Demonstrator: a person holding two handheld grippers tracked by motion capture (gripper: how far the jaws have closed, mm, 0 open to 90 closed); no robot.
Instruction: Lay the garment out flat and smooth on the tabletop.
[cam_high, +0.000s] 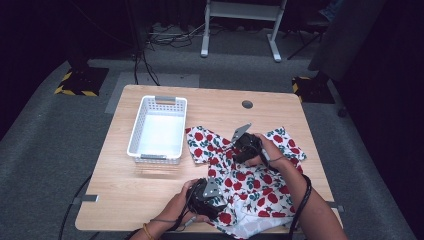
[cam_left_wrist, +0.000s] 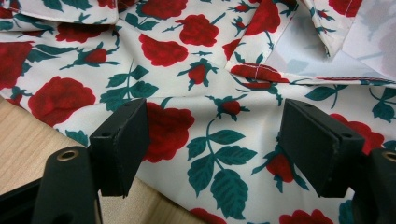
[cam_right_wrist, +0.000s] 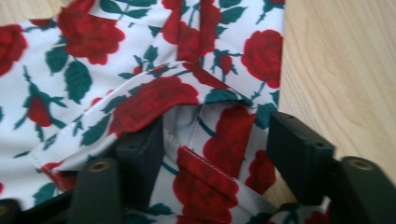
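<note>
I have both hands down on the white fabric garment printed with red roses and green leaves (cam_high: 250, 185), which lies rumpled on the right half of the pale wooden counter (cam_high: 130, 195), its near edge drooping off the front. I judge the work in hand to be straightening or folding it, so I have set one gripper at each end of the cloth.

My left gripper (cam_high: 209, 196) sits at the near left edge of the garment. Its jaws are spread wide, straddling a flat stretch of print right where cloth meets wood in the left gripper view, ready to close on that border. Nothing is pinched there yet.

My right gripper (cam_high: 245, 145) is at the far part of the garment, by what looks like a sleeve or collar. Its jaws also stand apart, and in the right gripper view a folded hem (cam_right_wrist: 154, 100) drapes over one jaw, so that side is set under a layer to lift it.

The white slotted plastic basket (cam_high: 159, 131) stands empty just left of the garment, probably its destination.
</note>
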